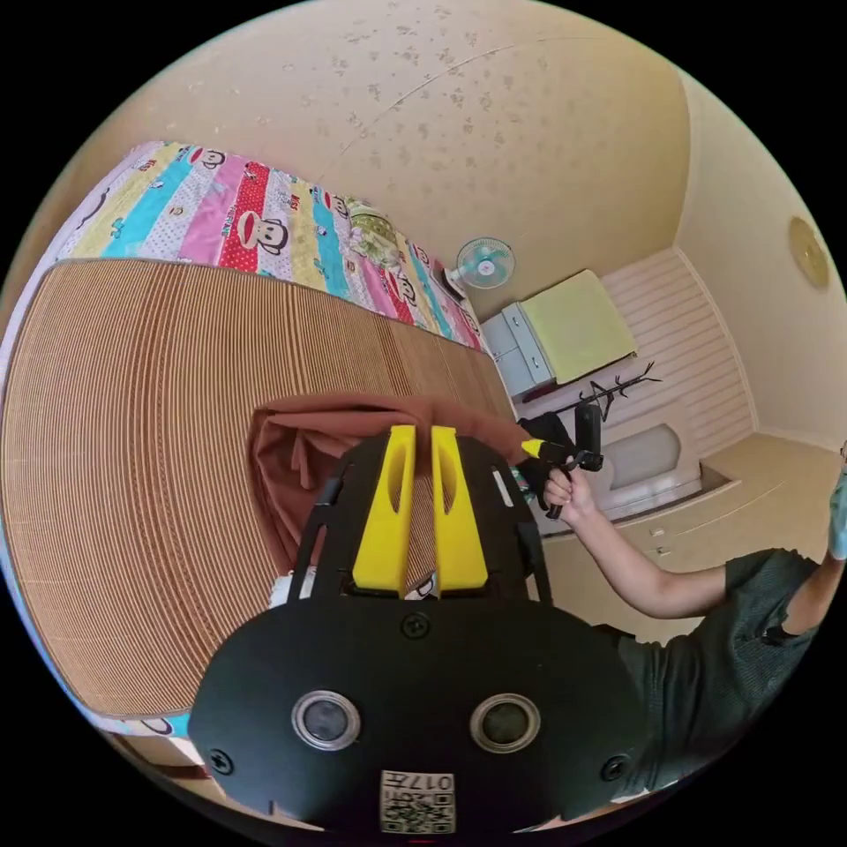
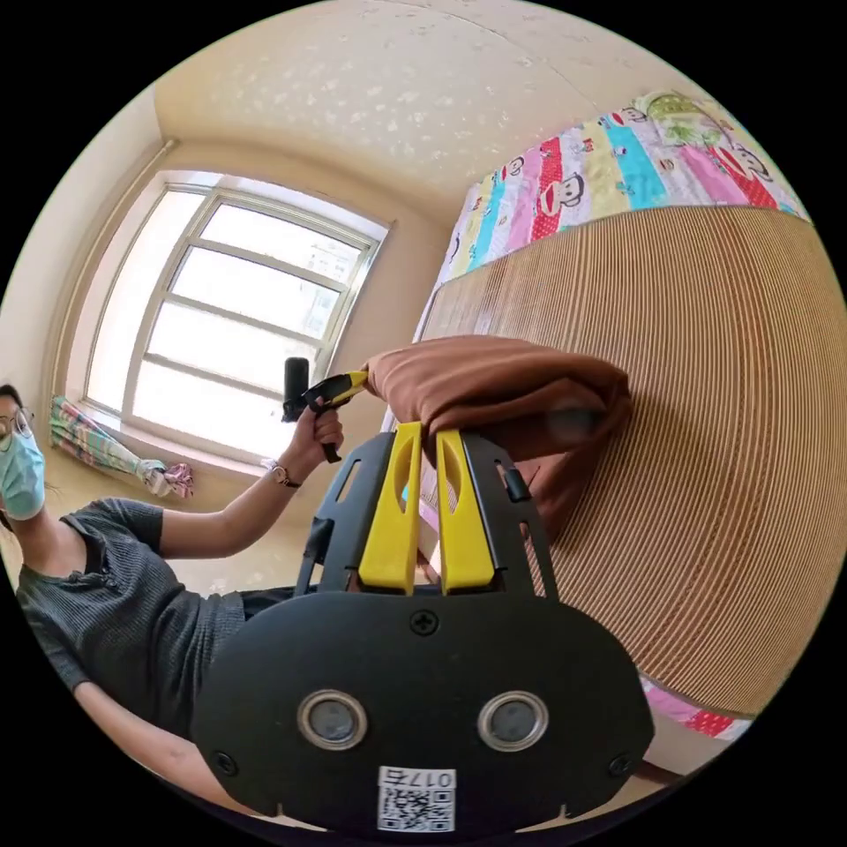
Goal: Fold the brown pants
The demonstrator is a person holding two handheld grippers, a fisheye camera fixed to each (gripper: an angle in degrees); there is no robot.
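With each hand-held gripper, left [image 1: 422, 434] and right [image 2: 426, 434], pinched narrow on an end of the brown pants [image 2: 494, 388] lifted above the bed's ribbed mat [image 1: 132, 459], keep the top edge taut and level while lowering.

This is a bedroom in a home. A bed [image 1: 132, 459] takes up most of it, topped with a ribbed bamboo mat [image 2: 706, 423] over a bright cartoon-print sheet [image 1: 256, 221]. A small fan [image 1: 484, 263] stands near a cabinet [image 1: 520, 348] draped with a yellow cloth [image 1: 575, 323]. Daylight comes through a wide window [image 2: 229, 318], and the walls are plain cream.
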